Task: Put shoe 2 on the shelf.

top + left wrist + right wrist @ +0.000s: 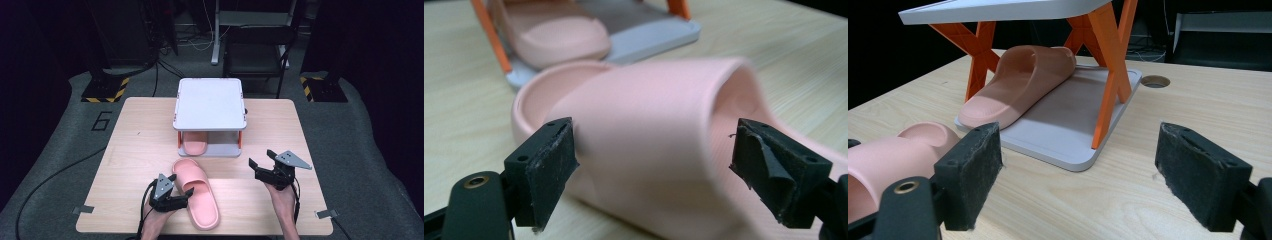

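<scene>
Grey carpet and dark equipment surround a light wooden table (140, 145) seen from above. At the far middle of the table stands a two-level rack (210, 102) with a pale grey top plate, a grey base plate and orange cross-braced legs (1108, 75).

On the rack's base plate lies one pink slipper (1020, 82), under the top plate, its rounded end reaching the base's near edge on the left side. A second pink slipper (196, 192) lies flat on the table in front of the rack, near the front edge and slightly left of centre, its length running from the rack toward the person.

Left tongs (177, 192): held in the person's left hand (157, 220) just beside the left edge of the loose slipper. In the left gripper view the two black padded jaws stand wide apart on either side of the slipper's strap (649, 135), the left pad close against it and the right pad clear of it; nothing is clamped.

Right tongs (262, 159): held in the right hand (285, 200) to the right of the loose slipper and apart from it, near the rack's right front corner. In the right gripper view its jaws are spread wide with bare table between them, aimed at the rack. A round hole (1155, 81) in the table lies beyond the rack's base.
</scene>
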Demonstrator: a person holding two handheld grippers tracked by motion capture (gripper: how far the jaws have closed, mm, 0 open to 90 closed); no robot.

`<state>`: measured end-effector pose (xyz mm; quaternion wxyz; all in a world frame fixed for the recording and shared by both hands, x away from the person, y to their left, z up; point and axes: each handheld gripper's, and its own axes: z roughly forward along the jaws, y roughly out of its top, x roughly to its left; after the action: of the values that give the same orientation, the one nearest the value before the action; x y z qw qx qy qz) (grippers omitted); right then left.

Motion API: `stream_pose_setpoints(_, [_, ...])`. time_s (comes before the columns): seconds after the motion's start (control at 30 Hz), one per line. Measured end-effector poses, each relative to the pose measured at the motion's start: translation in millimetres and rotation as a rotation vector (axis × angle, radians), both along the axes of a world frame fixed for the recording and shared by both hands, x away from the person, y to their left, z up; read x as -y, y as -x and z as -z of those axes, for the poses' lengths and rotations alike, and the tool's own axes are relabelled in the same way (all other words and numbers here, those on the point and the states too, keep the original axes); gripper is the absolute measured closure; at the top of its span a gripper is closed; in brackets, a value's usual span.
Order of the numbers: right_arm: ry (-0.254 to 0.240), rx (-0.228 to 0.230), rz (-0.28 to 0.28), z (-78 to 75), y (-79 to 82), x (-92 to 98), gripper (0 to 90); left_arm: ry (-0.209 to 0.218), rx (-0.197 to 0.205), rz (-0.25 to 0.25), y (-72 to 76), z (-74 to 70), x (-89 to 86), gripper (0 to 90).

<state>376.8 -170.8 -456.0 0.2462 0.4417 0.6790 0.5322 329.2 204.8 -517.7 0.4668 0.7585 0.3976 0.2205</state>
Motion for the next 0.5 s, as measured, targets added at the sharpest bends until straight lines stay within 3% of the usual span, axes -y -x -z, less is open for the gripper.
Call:
stream_pose_setpoints(0.07, [0.002, -0.001, 0.001, -0.3, -0.8, 0.3, 18.2, -0.007, 0.0, -0.019, -0.9, 4.3, -2.3, 18.1])
stream_pose_setpoints(0.1, [0.002, 0.001, 0.0, -0.4, -1.5, 0.1, 18.2, 0.01, -0.006, -0.017, -0.7, 5.4, -3.6, 19.3])
stream_pose_setpoints(0.17, [0.006, 0.005, -0.003, -1.1, -2.4, -0.4, 18.2, -0.007, -0.006, -0.003, -0.9, 4.1, -6.2, 21.1])
stream_pose_setpoints(0.23, [0.008, 0.001, -0.004, -2.2, -2.8, -2.2, 18.2, -0.017, 0.019, -0.006, 0.1, 2.7, -6.0, 27.0])
stream_pose_setpoints(0.3, [0.006, 0.005, -0.006, -3.3, -2.7, -4.0, 18.5, -0.047, 0.013, 0.001, 1.8, -0.6, -10.0, 35.3])
stream_pose_setpoints(0.33, [0.007, 0.005, -0.011, -3.6, -2.8, -4.6, 18.5, -0.032, 0.023, -0.02, 2.0, 0.3, -10.6, 37.0])
stream_pose_setpoints(0.4, [0.01, 0.005, -0.01, -4.4, -3.0, -6.0, 18.4, -0.041, 0.013, -0.007, 1.9, -0.5, -16.5, 41.4])
stream_pose_setpoints(0.5, [0.008, 0.006, -0.018, -5.2, -4.1, -7.5, 18.5, 0.0, 0.004, 0.001, 1.6, 1.2, -19.0, 46.3])
